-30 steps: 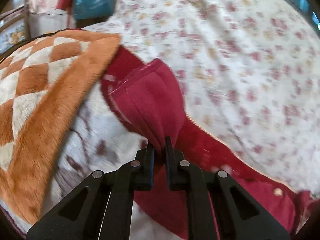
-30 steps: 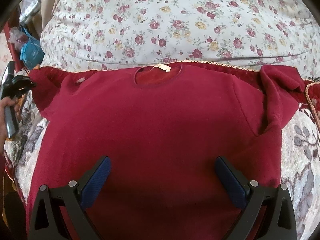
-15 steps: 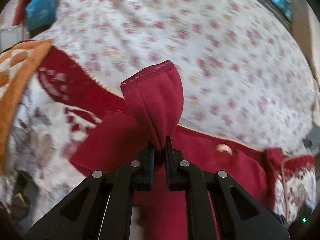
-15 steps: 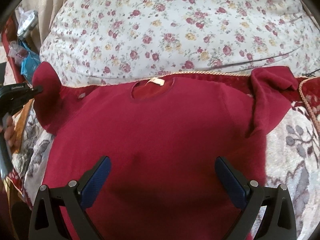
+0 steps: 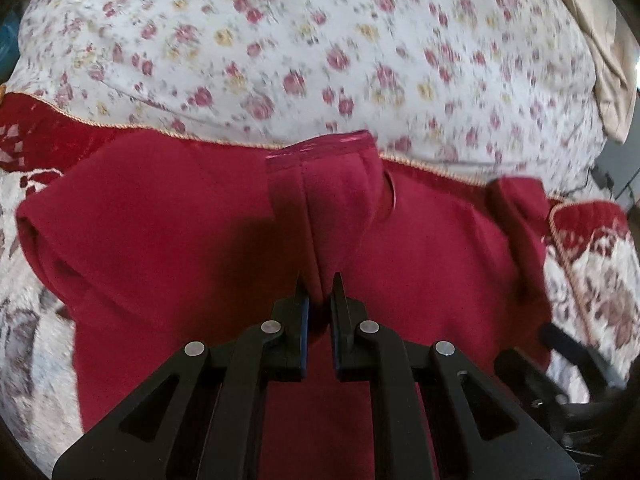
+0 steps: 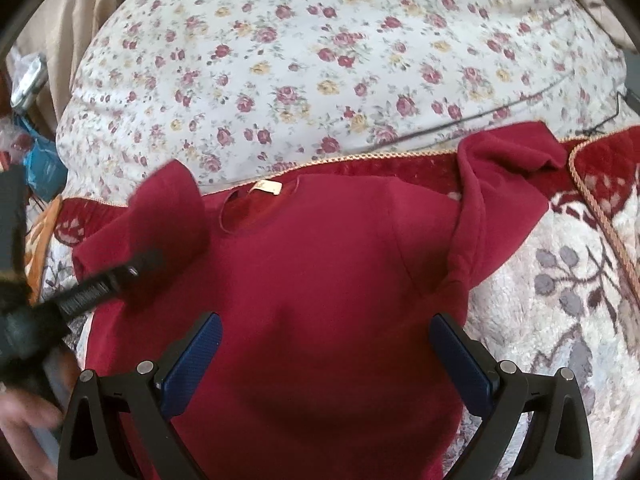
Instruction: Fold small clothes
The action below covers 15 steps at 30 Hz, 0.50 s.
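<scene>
- Since the earlier frames, the left gripper (image 5: 318, 280) is carrying the left sleeve (image 5: 320, 200) inward: that sleeve was hanging out past the shirt's edge by an orange checked blanket, and now it is rising over the chest of the red sweatshirt (image 5: 168, 216).
- Left gripper's fingers are pinching narrow on the sleeve fabric; the cuff end is standing up above the jaws, blocking part of the neckline.
- From the right wrist view, the same gripper (image 6: 144, 260) is showing as a dark blurred bar coming in from the left, with the sleeve (image 6: 172, 208) bunched beyond its tip and a hand (image 6: 24, 432) blurring at the lower left corner.
- Right gripper (image 6: 324, 348) is hovering over the lower half of the sweatshirt (image 6: 320, 280), its blue pads (image 6: 192, 360) standing wide apart with nothing between them but the flat cloth below.
- Sweatshirt is lying front-up on a red-and-cream patterned rug (image 6: 560, 300), collar and neck tag (image 6: 269, 187) pointing toward a floral quilt (image 6: 340, 60).
- Right sleeve (image 6: 500, 184) is lying already folded in over the shoulder, its cuff crumpled near the rug's gold cord trim (image 6: 600, 216).
- Containers: one blue bag (image 6: 42, 162) is sitting at the far left edge beyond the quilt; contents cannot be made out.
- Orange blanket (image 6: 38, 240) is showing only as a sliver behind the left gripper.
</scene>
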Available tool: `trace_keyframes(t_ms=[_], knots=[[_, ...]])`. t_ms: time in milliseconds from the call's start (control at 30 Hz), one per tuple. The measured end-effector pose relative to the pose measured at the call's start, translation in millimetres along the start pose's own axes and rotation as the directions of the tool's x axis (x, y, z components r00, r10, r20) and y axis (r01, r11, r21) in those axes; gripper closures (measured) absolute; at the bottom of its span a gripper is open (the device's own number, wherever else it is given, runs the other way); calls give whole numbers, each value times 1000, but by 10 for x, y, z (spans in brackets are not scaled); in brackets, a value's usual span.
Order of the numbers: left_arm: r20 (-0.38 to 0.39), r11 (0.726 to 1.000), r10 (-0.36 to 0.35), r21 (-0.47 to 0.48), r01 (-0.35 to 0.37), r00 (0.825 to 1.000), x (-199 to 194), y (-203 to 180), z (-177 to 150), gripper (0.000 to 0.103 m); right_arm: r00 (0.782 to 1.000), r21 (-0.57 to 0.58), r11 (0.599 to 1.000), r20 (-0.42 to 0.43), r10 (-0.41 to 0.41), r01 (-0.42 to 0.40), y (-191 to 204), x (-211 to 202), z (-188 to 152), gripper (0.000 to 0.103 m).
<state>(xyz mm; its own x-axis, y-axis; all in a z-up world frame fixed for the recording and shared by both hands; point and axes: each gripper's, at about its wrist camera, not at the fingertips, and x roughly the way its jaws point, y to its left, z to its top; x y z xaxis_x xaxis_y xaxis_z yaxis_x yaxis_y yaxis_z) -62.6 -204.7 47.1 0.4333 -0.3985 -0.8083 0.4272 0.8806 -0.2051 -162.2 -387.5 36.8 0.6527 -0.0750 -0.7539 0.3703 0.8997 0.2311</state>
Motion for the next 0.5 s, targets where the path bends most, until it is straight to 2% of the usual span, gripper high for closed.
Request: trace_keyframes(t_ms=[200, 367, 500], knots=[[-1, 999, 26, 36, -26, 1000, 39, -28, -74, 96, 1000, -20, 1000, -8, -11, 11, 34, 17, 10, 0], [-17, 999, 19, 37, -19, 1000, 40, -11, -114, 96, 1000, -7, 1000, -15, -17, 17, -3, 47, 23, 0], [-64, 999, -7, 36, 9, 998, 3, 26, -108, 95, 1000, -9, 1000, -16, -20, 20, -10, 54, 29, 0]])
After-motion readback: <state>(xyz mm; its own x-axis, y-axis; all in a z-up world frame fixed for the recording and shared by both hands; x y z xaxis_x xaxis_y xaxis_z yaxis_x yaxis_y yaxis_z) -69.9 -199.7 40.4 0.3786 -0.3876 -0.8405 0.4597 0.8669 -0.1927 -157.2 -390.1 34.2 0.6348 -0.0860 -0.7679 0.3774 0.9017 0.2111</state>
